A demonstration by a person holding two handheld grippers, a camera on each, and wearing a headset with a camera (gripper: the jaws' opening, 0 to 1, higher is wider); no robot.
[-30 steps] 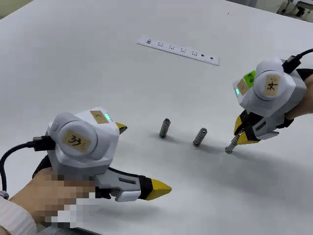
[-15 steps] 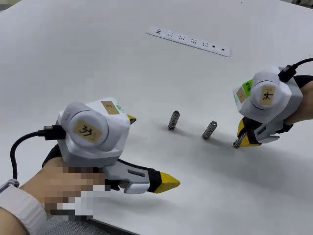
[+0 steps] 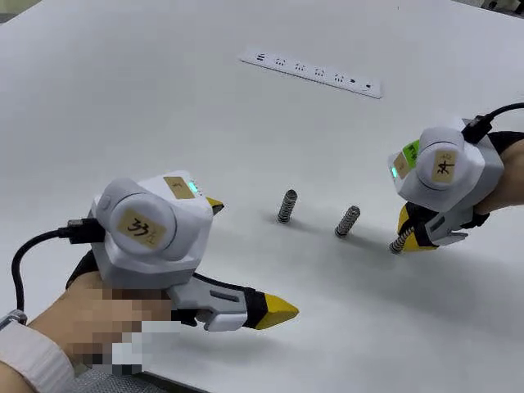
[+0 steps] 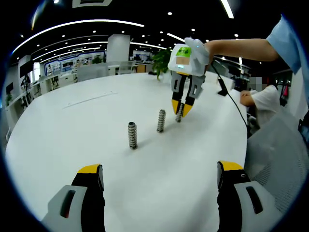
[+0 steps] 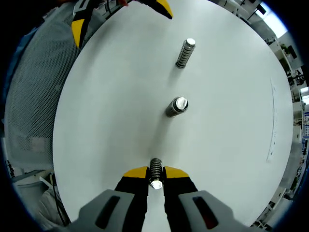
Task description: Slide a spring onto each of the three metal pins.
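Three metal pins stand in a row on the white table, each with a spring on it: the left spring (image 3: 286, 205), the middle spring (image 3: 348, 221) and the right spring (image 3: 399, 239). My right gripper (image 3: 408, 236) comes down from above and is shut on the right spring (image 5: 155, 170), its yellow tips (image 5: 155, 175) on either side of the coil. The middle spring (image 5: 177, 107) and the far spring (image 5: 185, 52) stand free beyond it. My left gripper (image 3: 246, 258) hovers low at the near left, open and holding nothing. Ahead of my left gripper (image 4: 159, 169) stands the row, from the nearest spring (image 4: 132, 135) to the middle spring (image 4: 161, 120), with the right gripper (image 4: 182, 107) at the far pin.
A white power strip (image 3: 311, 72) lies flat at the far side of the table. The table's near edge (image 3: 196, 383) runs just below my left hand. A black cable (image 3: 24, 254) trails from the left gripper. A seated person (image 4: 263, 104) is beyond the table.
The head camera has shifted a little. My right gripper stays shut on the right spring at its pin. My left gripper remains open in about the same place.
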